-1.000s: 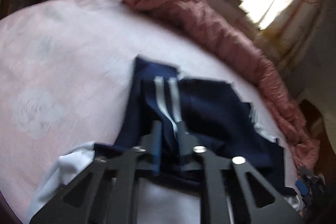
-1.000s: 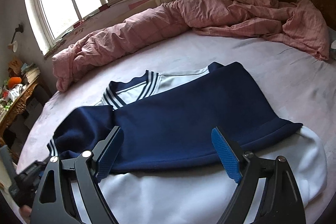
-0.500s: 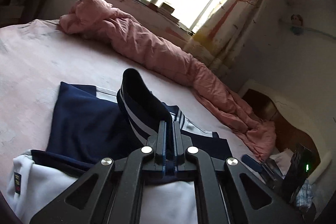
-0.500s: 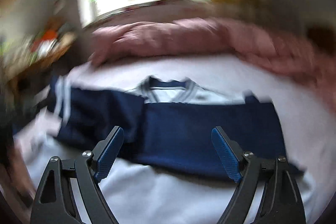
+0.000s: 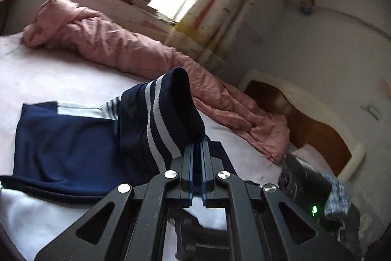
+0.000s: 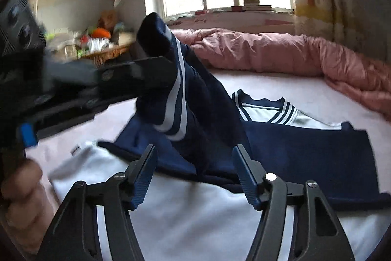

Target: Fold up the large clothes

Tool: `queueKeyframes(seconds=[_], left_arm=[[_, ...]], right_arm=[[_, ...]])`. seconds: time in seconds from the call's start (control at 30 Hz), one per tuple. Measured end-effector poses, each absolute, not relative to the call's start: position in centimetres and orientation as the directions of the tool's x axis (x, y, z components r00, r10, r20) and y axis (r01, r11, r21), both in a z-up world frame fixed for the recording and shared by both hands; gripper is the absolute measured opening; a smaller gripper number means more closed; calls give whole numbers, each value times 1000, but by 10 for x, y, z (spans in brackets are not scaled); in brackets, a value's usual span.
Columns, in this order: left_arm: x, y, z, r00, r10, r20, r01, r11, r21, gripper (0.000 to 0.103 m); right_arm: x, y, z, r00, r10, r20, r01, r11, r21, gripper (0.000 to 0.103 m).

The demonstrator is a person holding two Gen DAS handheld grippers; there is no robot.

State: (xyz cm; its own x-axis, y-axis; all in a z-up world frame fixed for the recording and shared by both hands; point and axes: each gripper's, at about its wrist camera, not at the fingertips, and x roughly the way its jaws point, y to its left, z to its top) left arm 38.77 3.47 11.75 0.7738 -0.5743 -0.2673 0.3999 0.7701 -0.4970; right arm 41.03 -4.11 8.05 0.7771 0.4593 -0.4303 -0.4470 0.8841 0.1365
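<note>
**Striped Cuff Lifted Clear of the Bed, Second Gripper Moving In**

Pinched hard between the pressed-together jaws of the left gripper [image 5: 198, 151]: the navy sleeve cuff [image 5: 168, 114] with its two white stripes, raised off the pink bedsheet [image 5: 48, 72] and bent over above the pads. Held high, by all appearances, so the sleeve can swing across the body of the navy-and-white sweatshirt [image 6: 305, 153] rather than drag over it. Spread flat on the sheet, the rest of the garment, white lower panel nearest the cameras, striped V-neck collar [image 6: 278, 111] towards the window. Poised just above the white panel, the right gripper [image 6: 195, 175], jaws closing yet apart, with nothing between the blue pads; the lifted sleeve hangs just beyond them, likely the intended catch point for steadying the fold. Bunched along the far edge of the bed, a pink quilt [image 5: 127, 50], well apart from the work. At the left edge of the right wrist view, a hand [image 6: 22, 190] on the other tool's grip.

Against a second ago: cuff then low on the garment, now hoisted well above it; left wrist view swung from the sheet up to window and curtain [image 5: 220, 16]. Right jaws then at full spread, now narrowing, and the view turned from an oblique look to face the window squarely.
</note>
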Motion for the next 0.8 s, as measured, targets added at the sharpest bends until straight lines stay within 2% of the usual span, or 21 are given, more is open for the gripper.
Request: queueKeyframes(seconds=[0.03,0.07,0.1,0.13,0.2,0.33,0.47,0.63,0.8], left_arm=[[385,31,120,769,-582,-265,412,768,-490,4],[382,28,122,762,-592,-260,426,762,-487,4],[381,26,122,759,-597,-259,432,760,-485,4],[380,23,123,755,-604,-257,440,756,-485,4],[379,22,124,756,-595,-271,438,769,-466,6],[375,33,130,838,-453,-305,345,872,-346,6],[392,57,116,865,-330,-378,199,917,-345,9],[425,81,74,820,-139,-555,-16,964,-265,9],[441,104,42,758,-37,-651,-146,963,-225,9]], right_arm=[[410,-48,83,787,458,-413,-437,887,152,65],[409,-53,85,797,460,-391,-428,887,172,55],[409,-60,87,793,482,-372,-435,876,206,40],[410,-64,89,788,500,-361,-443,866,233,29],[411,-73,93,840,420,-342,-366,906,214,21],[418,-100,96,935,130,-330,-111,991,78,18],[436,-144,90,920,50,-388,7,989,146,18],[462,-165,78,889,-60,-454,94,994,54,17],[478,-189,62,835,-90,-543,163,983,87,17]])
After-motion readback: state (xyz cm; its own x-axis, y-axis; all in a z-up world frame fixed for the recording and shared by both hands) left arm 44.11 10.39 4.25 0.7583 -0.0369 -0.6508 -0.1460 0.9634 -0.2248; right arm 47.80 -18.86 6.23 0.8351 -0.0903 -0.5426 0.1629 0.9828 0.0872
